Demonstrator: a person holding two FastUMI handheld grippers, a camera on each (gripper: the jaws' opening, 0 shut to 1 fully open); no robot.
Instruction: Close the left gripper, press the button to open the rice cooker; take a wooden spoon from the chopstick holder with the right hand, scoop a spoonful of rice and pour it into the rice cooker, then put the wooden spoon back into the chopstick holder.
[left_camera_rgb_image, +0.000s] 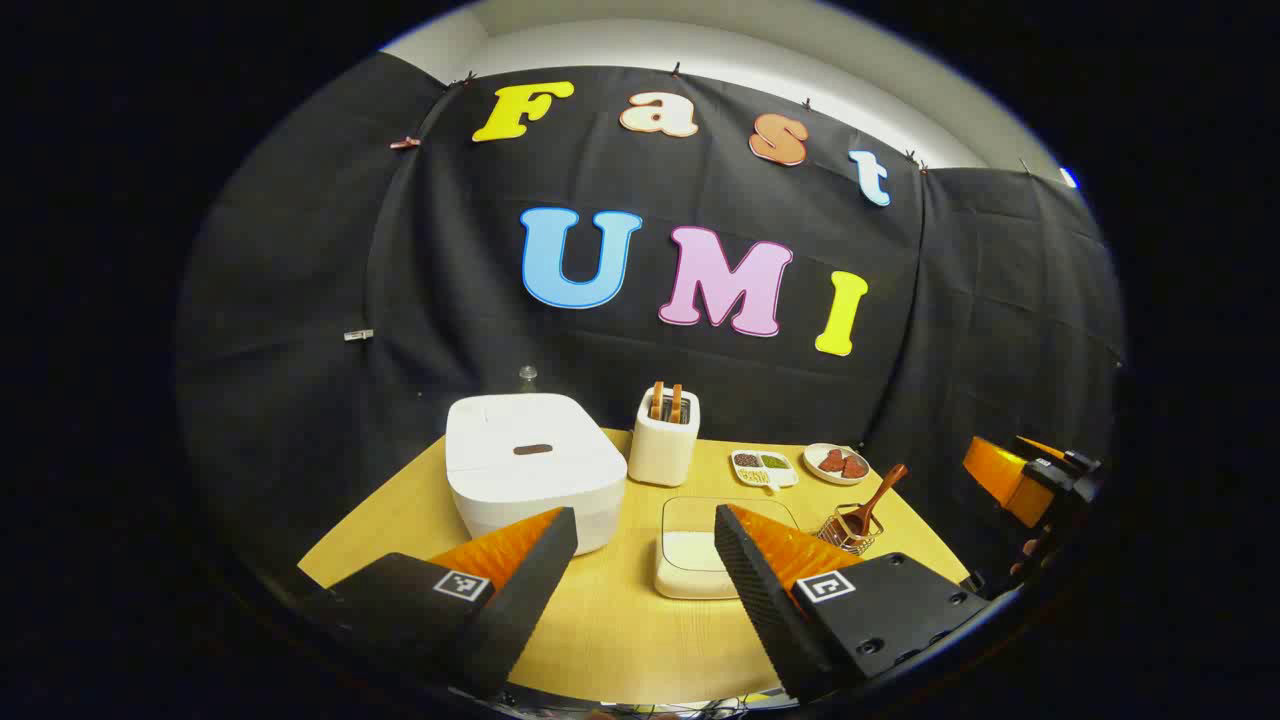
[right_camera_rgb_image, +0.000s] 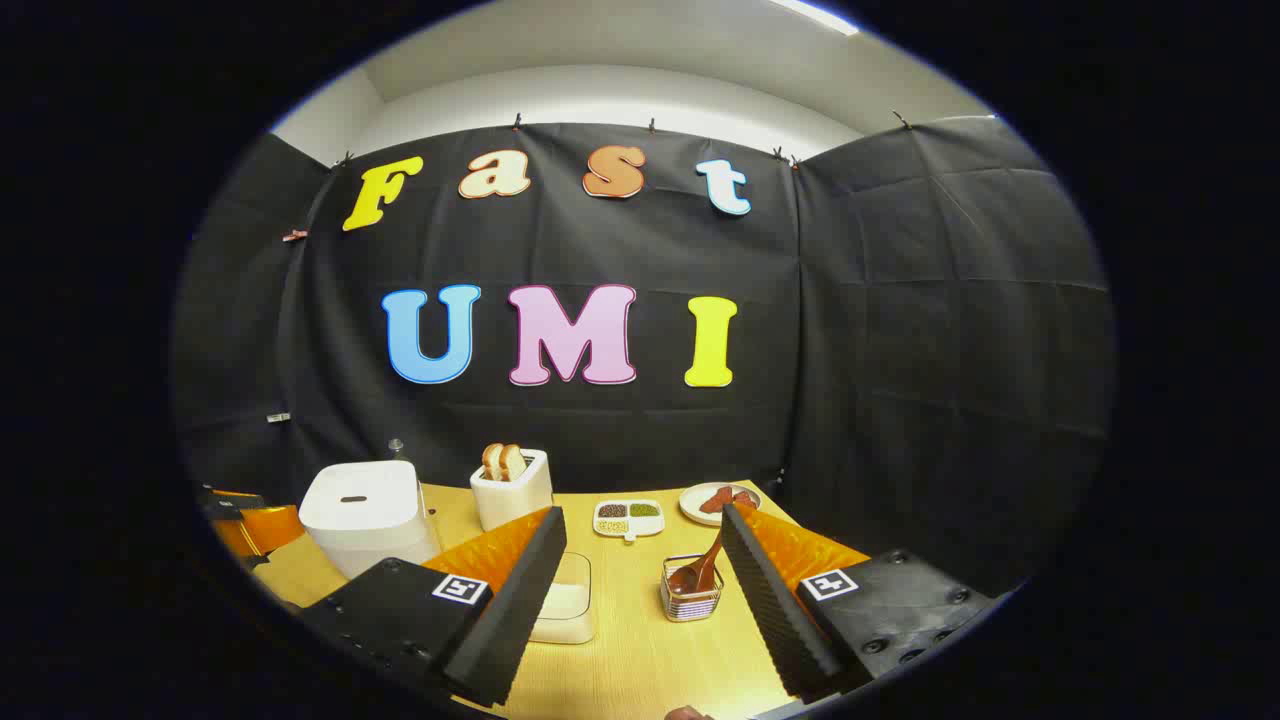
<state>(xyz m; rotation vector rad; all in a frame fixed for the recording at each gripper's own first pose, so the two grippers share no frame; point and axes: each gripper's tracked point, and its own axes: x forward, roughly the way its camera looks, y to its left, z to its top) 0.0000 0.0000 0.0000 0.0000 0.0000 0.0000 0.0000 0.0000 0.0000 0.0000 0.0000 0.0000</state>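
The left gripper (left_camera_rgb_image: 645, 545) is held above the near edge of the yellow table (left_camera_rgb_image: 610, 640), its fingers spread wide with nothing between them. In the left gripper view, the white rice cooker (left_camera_rgb_image: 530, 470) is seen at the left of the table with its lid down; the dark button (left_camera_rgb_image: 532, 450) on the lid is untouched. Just right of the cooker a white toaster (left_camera_rgb_image: 664, 440) is noted, with two slices of bread upright in its slots. A shallow square container of rice (left_camera_rgb_image: 700, 550) lies in the middle of the table, partly hidden behind the gripper's right finger. Beside it, to the right, the wire chopstick holder (left_camera_rgb_image: 848, 532) stands with the wooden spoon (left_camera_rgb_image: 872, 500) leaning in it, handle tilted up and to the right. Behind these, a small divided dish (left_camera_rgb_image: 763, 466) and a round plate (left_camera_rgb_image: 836, 463) holding reddish pieces are recorded near the black cloth wall.

The right gripper (right_camera_rgb_image: 640, 570) is likewise held wide apart and empty. In the right gripper view, the holder and spoon are seen between its fingers, farther ahead on the table and apart from them. The rice container is partly covered by the gripper's left finger. The toaster stands between the cooker and the divided dish. No object is observed between the right gripper and the spoon.
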